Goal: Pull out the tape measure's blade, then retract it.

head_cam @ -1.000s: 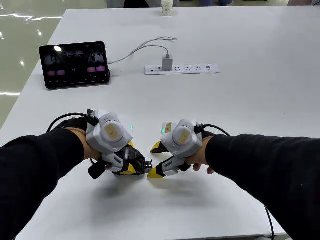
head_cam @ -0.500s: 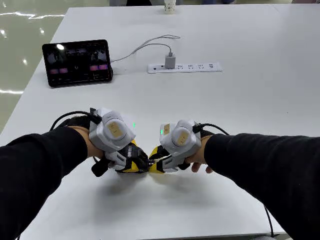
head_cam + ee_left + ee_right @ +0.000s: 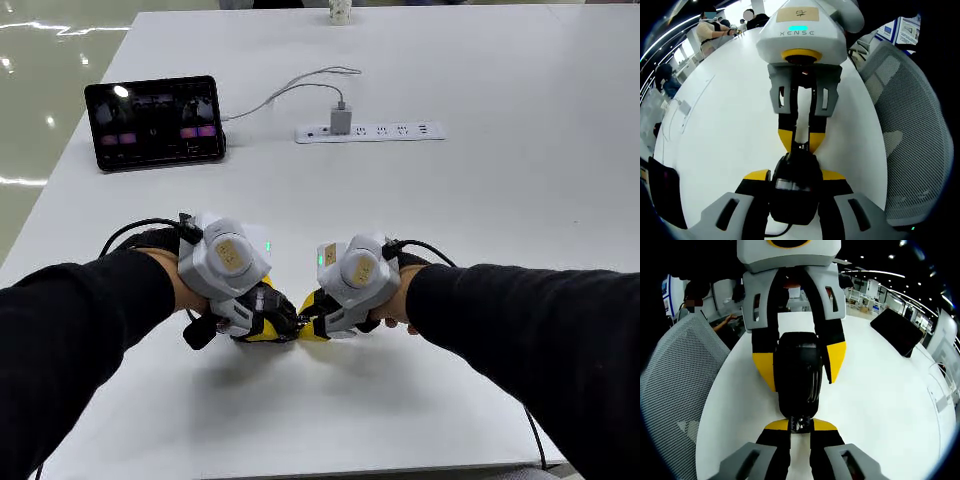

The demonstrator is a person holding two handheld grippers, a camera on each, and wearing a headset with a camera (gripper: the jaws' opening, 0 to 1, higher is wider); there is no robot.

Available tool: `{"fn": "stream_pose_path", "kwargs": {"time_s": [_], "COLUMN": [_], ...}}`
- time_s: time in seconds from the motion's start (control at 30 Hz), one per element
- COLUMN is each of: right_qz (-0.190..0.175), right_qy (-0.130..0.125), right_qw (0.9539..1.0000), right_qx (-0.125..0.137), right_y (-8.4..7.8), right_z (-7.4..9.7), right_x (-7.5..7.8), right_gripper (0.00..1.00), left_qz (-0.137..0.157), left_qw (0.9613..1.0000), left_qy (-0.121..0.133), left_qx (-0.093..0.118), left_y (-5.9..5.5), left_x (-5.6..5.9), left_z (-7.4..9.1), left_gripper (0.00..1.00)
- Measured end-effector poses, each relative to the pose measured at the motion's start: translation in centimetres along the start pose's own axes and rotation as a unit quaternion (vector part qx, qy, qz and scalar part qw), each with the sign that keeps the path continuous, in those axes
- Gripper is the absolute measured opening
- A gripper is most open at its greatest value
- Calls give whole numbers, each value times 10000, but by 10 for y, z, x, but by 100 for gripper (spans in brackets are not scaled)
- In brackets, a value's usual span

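Two black sleeves (image 3: pixel 70 330) reach in from the lower corners of the head view and meet at lower centre, where a person holds a pair of handheld grippers nose to nose over a white table (image 3: pixel 480 200). The left gripper (image 3: pixel 795 176) is clamped on the black body of a tape measure (image 3: pixel 795 197), its yellow-tipped jaws pressed against either side of the case, which sits low in the left gripper view. Facing it from the top of that view, the right gripper (image 3: pixel 801 142) has its jaws drawn together at the mouth of the case. In the right gripper view they pinch the small metal end hook (image 3: pixel 799 424) just below centre. No length of blade can be made out between hook and case.

A grey mesh chair (image 3: pixel 905 135) stands at the table's edge, on the right of the left gripper view.

Farther up the head view, in the upper left, a dark tablet (image 3: pixel 155 122) stands propped with its screen lit. To its right, at upper centre, lies a white power strip (image 3: pixel 385 131) with a charger (image 3: pixel 341 121) plugged into it. A pale cable (image 3: pixel 290 88) loops from the charger toward the tablet. A paper cup (image 3: pixel 341 10) sits at the top edge. People (image 3: pixel 712 30) sit at the table's far end, in the upper left of the left gripper view.
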State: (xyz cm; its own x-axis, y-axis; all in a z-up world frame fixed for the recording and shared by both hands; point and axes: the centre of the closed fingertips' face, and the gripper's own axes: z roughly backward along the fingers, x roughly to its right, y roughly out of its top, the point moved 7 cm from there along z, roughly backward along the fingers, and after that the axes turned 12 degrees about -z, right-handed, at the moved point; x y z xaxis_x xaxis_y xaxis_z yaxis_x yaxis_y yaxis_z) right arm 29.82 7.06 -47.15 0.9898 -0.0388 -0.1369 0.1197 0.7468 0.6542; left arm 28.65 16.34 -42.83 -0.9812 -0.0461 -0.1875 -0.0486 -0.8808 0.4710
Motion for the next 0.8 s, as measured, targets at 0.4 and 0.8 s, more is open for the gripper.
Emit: {"fn": "stream_pose_path", "kwargs": {"time_s": [0.4,0.8], "right_qz": [-20,-59], "right_qy": [44,30], "right_qw": [10000,9999], "right_qx": [-48,-106], "right_y": [-2,-9], "right_z": [3,9], "right_x": [1,5], "right_gripper": [10,10], "left_qz": [8,40], "left_qw": [10000,10000], "left_qy": [7,41], "left_qx": [20,30], "left_y": [-1,-3], "left_x": [0,-1], "left_z": [1,1], "left_gripper": [31,31]}}
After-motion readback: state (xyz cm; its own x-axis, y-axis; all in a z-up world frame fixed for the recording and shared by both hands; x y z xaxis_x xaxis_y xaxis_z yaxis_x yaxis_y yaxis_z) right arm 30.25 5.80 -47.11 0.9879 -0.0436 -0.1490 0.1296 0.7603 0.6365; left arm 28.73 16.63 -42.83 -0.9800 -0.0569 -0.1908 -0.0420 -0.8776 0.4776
